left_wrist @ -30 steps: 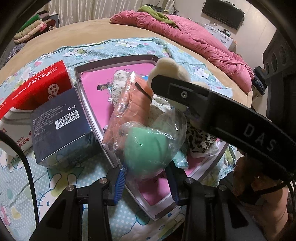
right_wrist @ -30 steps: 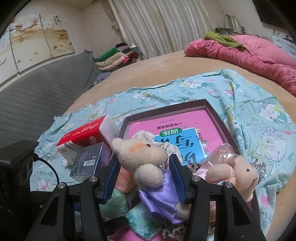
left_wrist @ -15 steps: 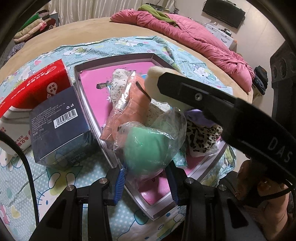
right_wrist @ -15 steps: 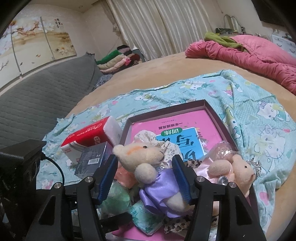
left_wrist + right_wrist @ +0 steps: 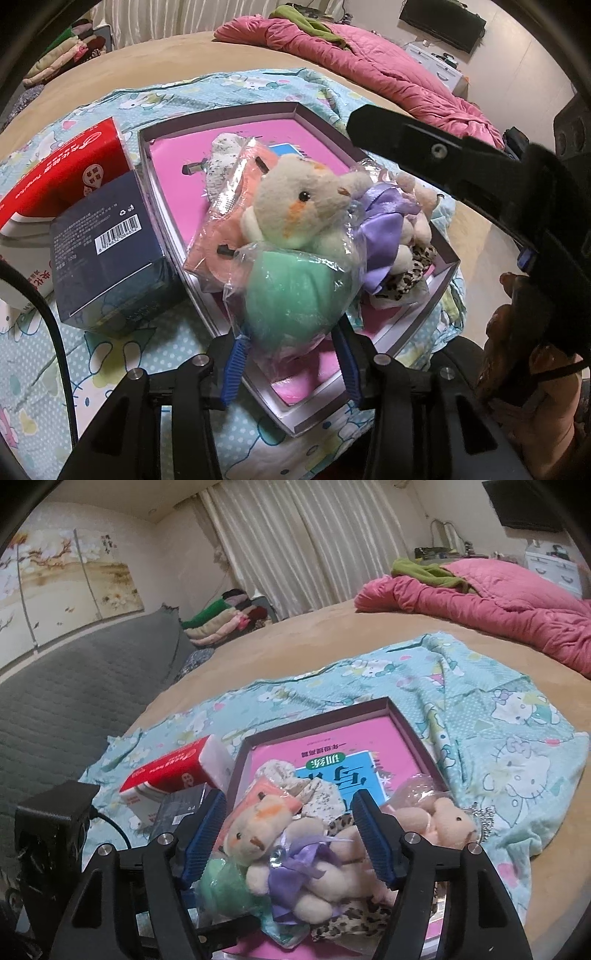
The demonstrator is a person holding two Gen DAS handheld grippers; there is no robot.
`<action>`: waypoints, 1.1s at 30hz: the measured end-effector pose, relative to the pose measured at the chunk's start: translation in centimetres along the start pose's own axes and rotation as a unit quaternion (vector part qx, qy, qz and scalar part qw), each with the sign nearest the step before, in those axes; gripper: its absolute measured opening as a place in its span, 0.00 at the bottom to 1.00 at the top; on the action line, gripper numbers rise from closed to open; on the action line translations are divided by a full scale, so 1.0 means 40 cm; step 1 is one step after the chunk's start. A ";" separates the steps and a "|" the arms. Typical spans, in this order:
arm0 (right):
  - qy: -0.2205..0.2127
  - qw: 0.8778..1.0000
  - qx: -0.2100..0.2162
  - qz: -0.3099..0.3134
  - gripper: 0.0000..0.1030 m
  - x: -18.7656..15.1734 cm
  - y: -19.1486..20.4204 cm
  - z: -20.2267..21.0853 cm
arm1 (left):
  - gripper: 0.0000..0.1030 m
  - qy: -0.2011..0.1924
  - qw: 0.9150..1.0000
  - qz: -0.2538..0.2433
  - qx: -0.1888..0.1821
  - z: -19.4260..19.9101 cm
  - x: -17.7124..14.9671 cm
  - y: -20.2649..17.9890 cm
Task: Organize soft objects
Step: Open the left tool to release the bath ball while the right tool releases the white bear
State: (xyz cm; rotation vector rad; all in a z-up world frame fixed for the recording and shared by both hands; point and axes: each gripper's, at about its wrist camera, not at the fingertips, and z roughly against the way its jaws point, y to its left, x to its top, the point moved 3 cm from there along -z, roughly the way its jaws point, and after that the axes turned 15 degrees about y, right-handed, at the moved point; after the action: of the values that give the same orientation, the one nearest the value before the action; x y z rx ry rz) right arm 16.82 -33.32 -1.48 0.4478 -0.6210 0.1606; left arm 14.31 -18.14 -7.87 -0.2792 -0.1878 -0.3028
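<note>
the right gripper (image 5: pixel 291 834) is opening, its blue pads clear of the cream bear in the purple dress (image 5: pixel 280 853), which lies between them with its head toward the left pad and its body slanting toward the right one. the left gripper (image 5: pixel 291 354) is opening too, though its pads seem to touch the bagged green ball (image 5: pixel 295 295) just ahead of them. both sit in the shallow box (image 5: pixel 439 295) (the bear leans on the ball). legible writing: a barcode on the dark blue carton (image 5: pixel 107 254) left of the left fingers; the pink book's characters are unclear.
</note>
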 end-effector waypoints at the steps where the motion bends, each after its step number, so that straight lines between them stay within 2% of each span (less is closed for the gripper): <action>1: -0.001 1.000 0.000 -0.002 0.70 0.000 -0.003 0.001 | 0.47 0.000 1.000 0.000 0.000 0.000 0.000 -0.001; 7: -0.007 1.000 -0.003 -0.008 0.71 0.001 -0.013 0.013 | 0.52 -0.005 1.000 0.001 0.007 0.007 -0.003 -0.002; 20: -0.015 0.999 -0.020 -0.031 0.74 -0.005 -0.026 0.047 | 0.55 -0.012 1.000 0.003 0.011 0.038 -0.008 0.002; 33: -0.015 0.997 -0.060 -0.046 0.76 -0.018 -0.017 0.079 | 0.61 -0.037 0.999 0.005 0.009 0.096 -0.024 0.010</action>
State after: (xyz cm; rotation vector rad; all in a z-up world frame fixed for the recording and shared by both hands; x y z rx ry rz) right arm 14.75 -35.37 0.13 0.3631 -0.6351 0.0290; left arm 12.99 -16.39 -4.57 -0.2733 -0.2630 -0.2817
